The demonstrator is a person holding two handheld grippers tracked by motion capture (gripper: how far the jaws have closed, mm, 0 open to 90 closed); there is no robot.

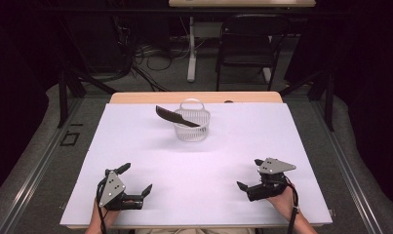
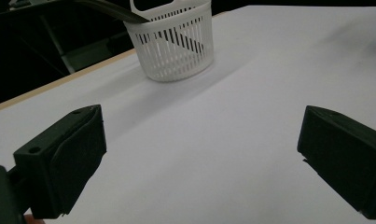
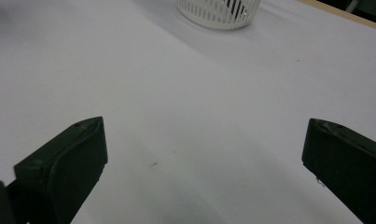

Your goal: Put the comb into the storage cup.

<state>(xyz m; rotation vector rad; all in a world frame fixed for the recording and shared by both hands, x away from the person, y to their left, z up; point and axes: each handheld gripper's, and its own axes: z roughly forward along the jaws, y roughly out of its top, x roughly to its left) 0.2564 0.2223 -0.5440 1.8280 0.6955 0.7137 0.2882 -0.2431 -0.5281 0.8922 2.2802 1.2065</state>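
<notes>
— High view, what lies out there?
— Left gripper (image 1: 137, 179) low on the smooth white table (image 1: 135, 146), jaws wide apart. A dark knife (image 1: 177, 116) leans in the slatted white plastic basket (image 1: 191, 124), far centre. Right gripper (image 1: 250, 173), jaws spread too.

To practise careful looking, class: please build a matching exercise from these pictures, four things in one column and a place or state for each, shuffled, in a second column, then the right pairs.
Things
1. white basket
2. black knife
3. left gripper
4. right gripper

Places or states
A. near right of the table, open
B. leans across the rim, one end inside
C. stands at the far middle of the table
D. near left of the table, open

Pairs: 1-C, 2-B, 3-D, 4-A
</notes>
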